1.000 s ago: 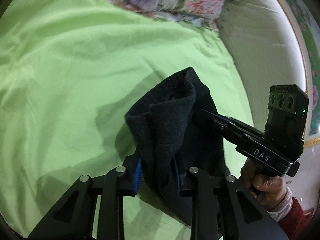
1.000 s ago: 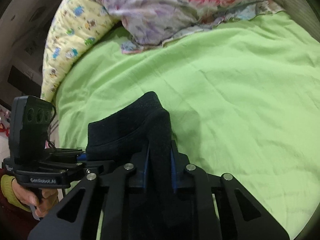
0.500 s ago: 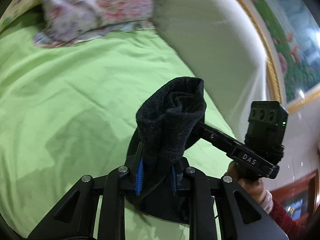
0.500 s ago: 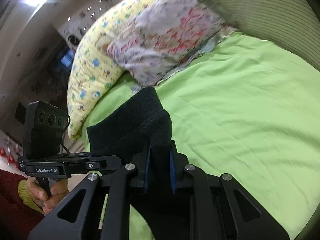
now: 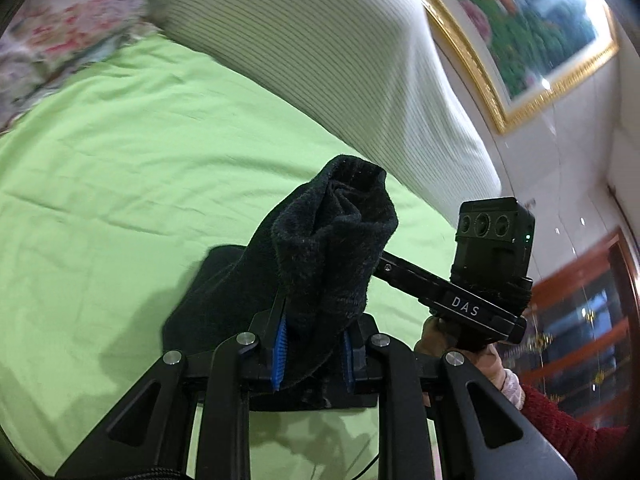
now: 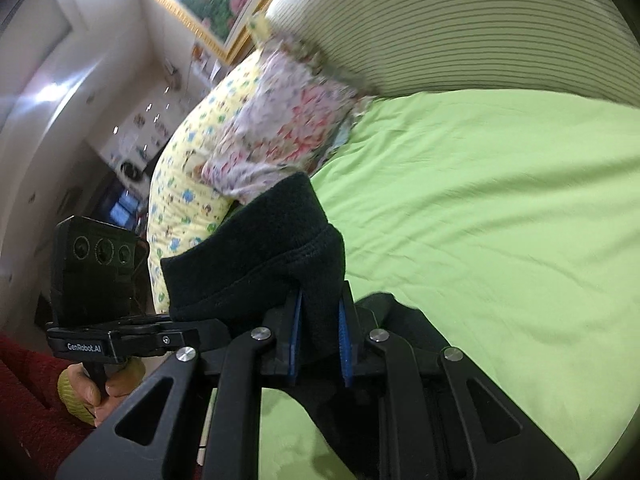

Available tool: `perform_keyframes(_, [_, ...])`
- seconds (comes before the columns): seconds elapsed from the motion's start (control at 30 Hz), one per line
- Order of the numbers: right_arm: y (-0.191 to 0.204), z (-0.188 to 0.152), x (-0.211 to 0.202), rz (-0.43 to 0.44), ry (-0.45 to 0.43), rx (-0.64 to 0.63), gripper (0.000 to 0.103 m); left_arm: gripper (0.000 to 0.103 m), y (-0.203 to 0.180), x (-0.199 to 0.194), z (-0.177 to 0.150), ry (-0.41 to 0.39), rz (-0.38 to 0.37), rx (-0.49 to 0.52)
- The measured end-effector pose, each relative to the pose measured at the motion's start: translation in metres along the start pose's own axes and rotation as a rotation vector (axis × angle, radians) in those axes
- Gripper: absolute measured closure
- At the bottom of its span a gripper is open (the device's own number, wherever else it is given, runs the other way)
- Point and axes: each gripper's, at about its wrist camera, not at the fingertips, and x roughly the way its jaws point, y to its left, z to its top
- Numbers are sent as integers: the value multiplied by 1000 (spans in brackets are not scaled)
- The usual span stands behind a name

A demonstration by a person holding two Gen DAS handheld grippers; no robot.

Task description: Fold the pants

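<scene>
The black fleece pants hang between my two grippers above the green bedsheet. My left gripper is shut on one bunched edge of the pants. My right gripper is shut on the other edge of the pants. The right gripper also shows in the left wrist view, with its tips hidden in the cloth. The left gripper shows in the right wrist view at the lower left. The lower part of the pants droops toward the sheet.
A striped white headboard cushion stands behind the bed. A floral pillow and a yellow patterned pillow lie at the head of the bed. A gold-framed picture hangs on the wall.
Both grippers have lifted and tilted up with the pants. The views swung from the sheet toward the headboard, pillows and wall. Both grips stay shut on the cloth.
</scene>
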Motion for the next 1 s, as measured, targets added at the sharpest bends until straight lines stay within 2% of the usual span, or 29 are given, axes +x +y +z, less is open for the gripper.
perform_keyframes(0.3, [-27, -37, -51, -57, -78, 85, 86, 83, -51, 47, -22, 127, -48, 126])
perform_keyframes(0.53, [-46, -66, -71, -92, -113, 161, 86, 83, -69, 77, -33, 206, -53, 182])
perform_keyframes(0.8, [-76, -97, -78, -133, -101, 266, 86, 83, -84, 121, -54, 291, -27, 233])
perform_keyframes(0.83, [-77, -98, -77, -141, -98, 281, 82, 83, -85, 125, -56, 295, -24, 235])
perform_keyframes(0.93, [-85, -101, -77, -179, -83, 319, 78, 80, -84, 136, -63, 309, -8, 260])
perform_keyframes(1.0, [-88, -104, -79, -201, -79, 333, 77, 75, -87, 143, -65, 321, -1, 275])
